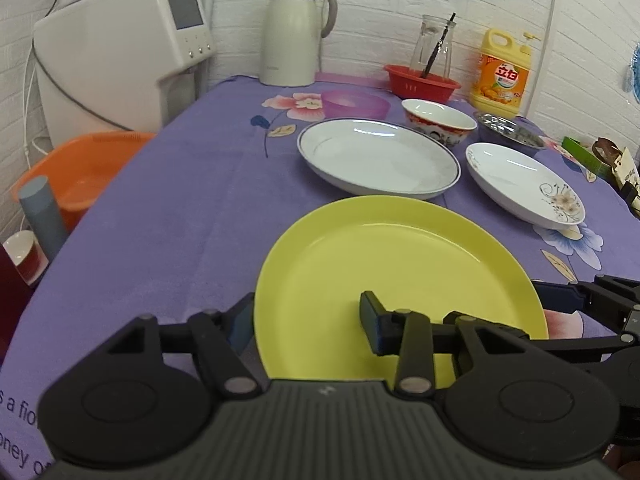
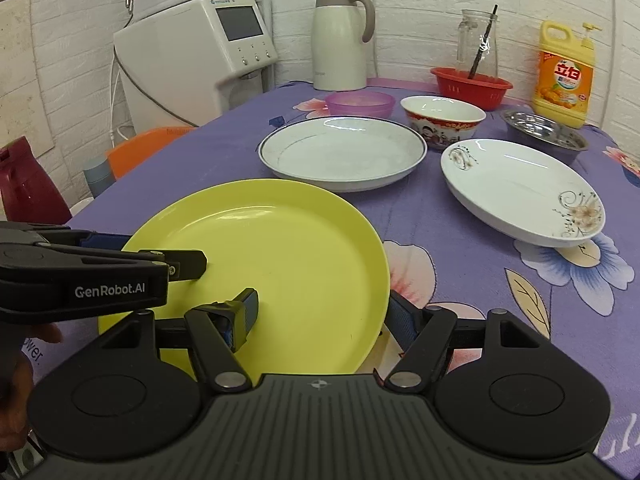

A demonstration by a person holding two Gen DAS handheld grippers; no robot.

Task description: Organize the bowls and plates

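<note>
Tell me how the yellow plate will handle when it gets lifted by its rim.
The yellow plate looks like thin plastic with a matte sheen, so probably light and not fragile. Its glossy rim may slip between the fingers. With the left gripper and right gripper straddling opposite edges, it should stay level, though it could flex slightly.

At the back of the purple flowered tablecloth [image 2: 460, 216] we see a cream thermos jug [image 2: 340, 40], a glass jar [image 2: 478, 40] with a stick in it behind a red basket [image 2: 472, 86], and a yellow detergent bottle [image 2: 564, 76]. A white machine [image 2: 192, 52] stands left, above an orange basin [image 1: 76, 176].
</note>
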